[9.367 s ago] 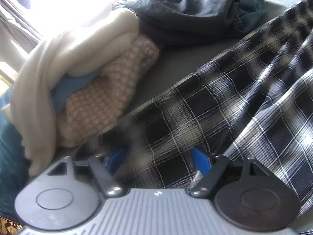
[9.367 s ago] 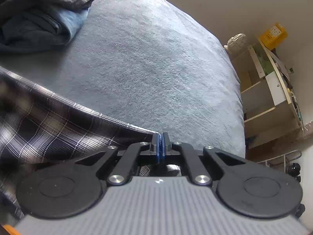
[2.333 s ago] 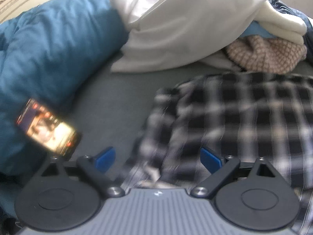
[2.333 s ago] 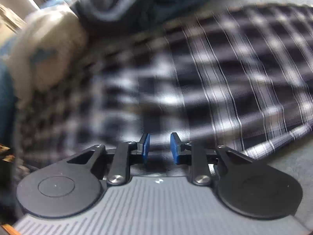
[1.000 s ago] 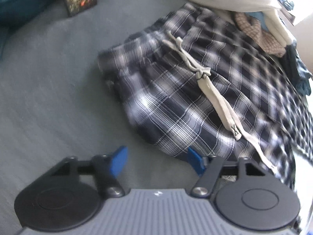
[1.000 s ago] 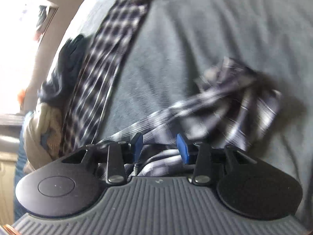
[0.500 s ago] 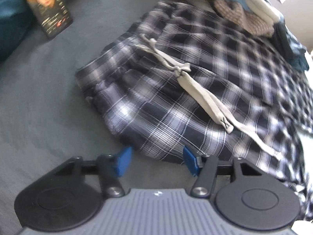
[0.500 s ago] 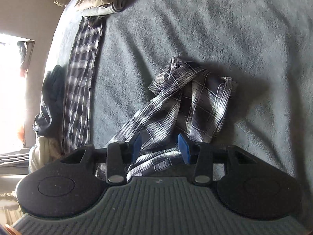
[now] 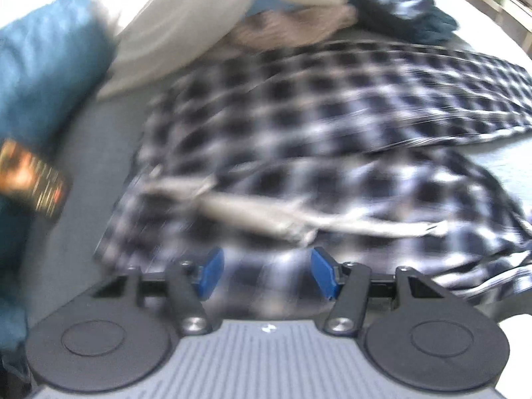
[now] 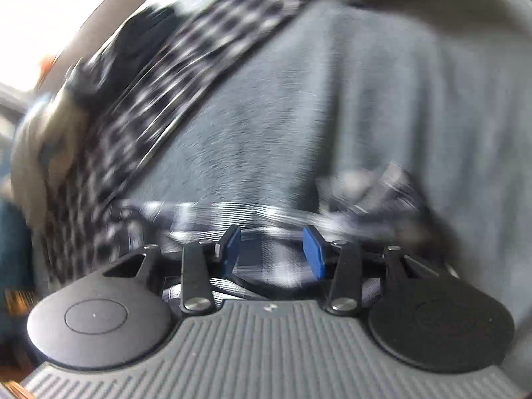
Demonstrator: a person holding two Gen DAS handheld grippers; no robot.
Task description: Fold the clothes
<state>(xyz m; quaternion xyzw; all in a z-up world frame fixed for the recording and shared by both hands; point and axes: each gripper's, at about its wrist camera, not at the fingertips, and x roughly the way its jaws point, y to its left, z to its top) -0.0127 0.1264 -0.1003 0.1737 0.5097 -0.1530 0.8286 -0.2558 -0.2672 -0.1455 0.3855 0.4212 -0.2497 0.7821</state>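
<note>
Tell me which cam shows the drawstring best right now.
Left wrist view: the pale drawstring runs across the plaid pants just ahead of the open left gripper, though motion-blurred. The right wrist view shows only blurred plaid fabric at the open right gripper; no drawstring can be made out.

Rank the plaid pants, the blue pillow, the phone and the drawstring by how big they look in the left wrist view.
1. plaid pants
2. blue pillow
3. drawstring
4. phone
Blur and fisheye make the drawstring and phone close; the pillow runs off frame.
</note>
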